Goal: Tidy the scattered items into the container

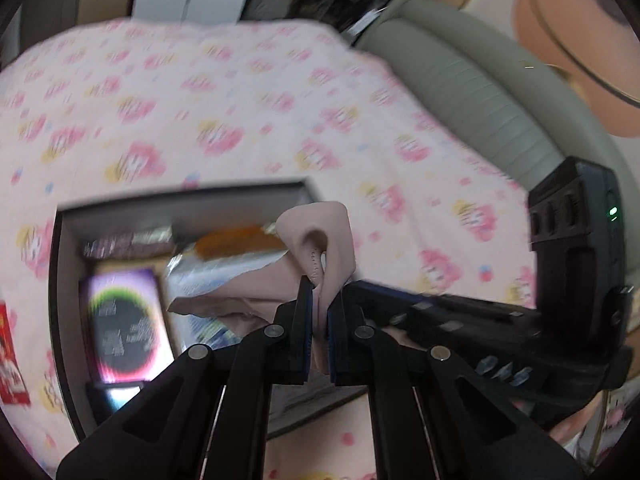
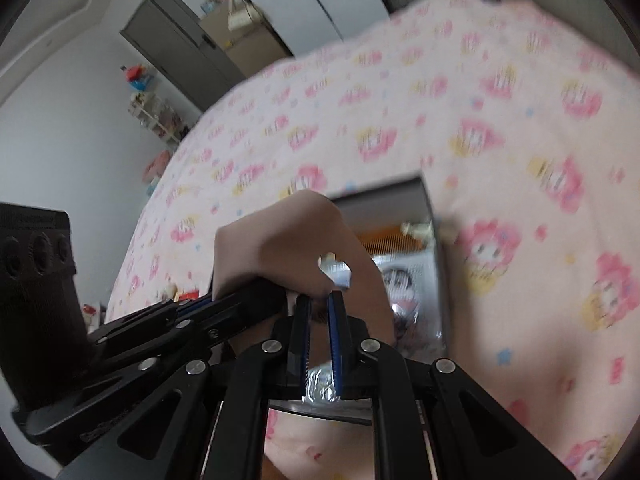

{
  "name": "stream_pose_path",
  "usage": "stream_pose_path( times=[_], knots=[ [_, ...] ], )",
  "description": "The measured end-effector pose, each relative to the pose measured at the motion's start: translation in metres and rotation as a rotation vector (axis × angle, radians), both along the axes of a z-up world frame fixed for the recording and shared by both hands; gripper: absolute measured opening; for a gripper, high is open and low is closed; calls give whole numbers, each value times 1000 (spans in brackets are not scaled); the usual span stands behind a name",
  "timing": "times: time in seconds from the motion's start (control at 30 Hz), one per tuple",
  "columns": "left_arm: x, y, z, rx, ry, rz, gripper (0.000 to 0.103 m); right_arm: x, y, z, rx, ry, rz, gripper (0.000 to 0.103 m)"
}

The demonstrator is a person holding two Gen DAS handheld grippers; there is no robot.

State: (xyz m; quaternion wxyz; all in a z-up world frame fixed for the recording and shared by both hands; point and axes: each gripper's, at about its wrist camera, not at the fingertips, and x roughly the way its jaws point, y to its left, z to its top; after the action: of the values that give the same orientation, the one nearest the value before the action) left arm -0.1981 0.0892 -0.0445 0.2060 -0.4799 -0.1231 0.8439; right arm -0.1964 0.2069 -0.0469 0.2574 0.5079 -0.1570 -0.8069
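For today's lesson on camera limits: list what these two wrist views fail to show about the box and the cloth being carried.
- Left wrist view: box contents are motion-blurred, and the left gripper with its beige cloth covers part of them.
- Right wrist view: the cloth and right gripper hide most of the box.
- Red packet: cut by the frame edge.

light: soft, even daylight | blur: heavy motion smear — bedspread (image 1: pixel 240 100) | edges: fisheye-bent, dark
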Motion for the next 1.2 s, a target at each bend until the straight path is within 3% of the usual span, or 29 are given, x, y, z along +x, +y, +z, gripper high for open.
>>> stream_pose_path(
  times=[0.2, 0.37, 0.43, 0.5, 0.6, 0.73, 0.9, 1.07, 1.13, 1.2],
  knots=[
    [-2, -27, -50, 23, -117, 76, 2, -22, -10, -28, 32, -43, 17, 8],
    [-3, -38, -62, 13, -149, 81, 3, -24, -24, -48, 109, -88, 39, 8],
    [-4, -37, -68, -25, -178, 57, 7, -23, -30, -53, 155, -97, 47, 8],
    [-6, -38, -75, -78, -221, 71, 25, -25, -36, -60, 200, -115, 55, 8],
    [-6, -43, -76, -121, -227, 117, 35, -29, -41, -68, 261, -132, 61, 8],
    [-9, -43, -73, -122, -222, 136, 38, -29, -46, -81, 293, -188, 115, 8],
    [-27, -37, -105, -127, -355, 152, 35, -37, -56, -100, 321, -280, 170, 9],
    [-27, -35, -101, -113, -348, 149, 35, -47, -49, -108, 388, -260, 132, 8],
    [-24, -39, -90, -108, -307, 165, 35, -50, -44, -106, 364, -256, 111, 8],
    [-17, -46, -75, -40, -241, 173, 35, -50, -43, -101, 380, -219, 87, 8]
  ],
)
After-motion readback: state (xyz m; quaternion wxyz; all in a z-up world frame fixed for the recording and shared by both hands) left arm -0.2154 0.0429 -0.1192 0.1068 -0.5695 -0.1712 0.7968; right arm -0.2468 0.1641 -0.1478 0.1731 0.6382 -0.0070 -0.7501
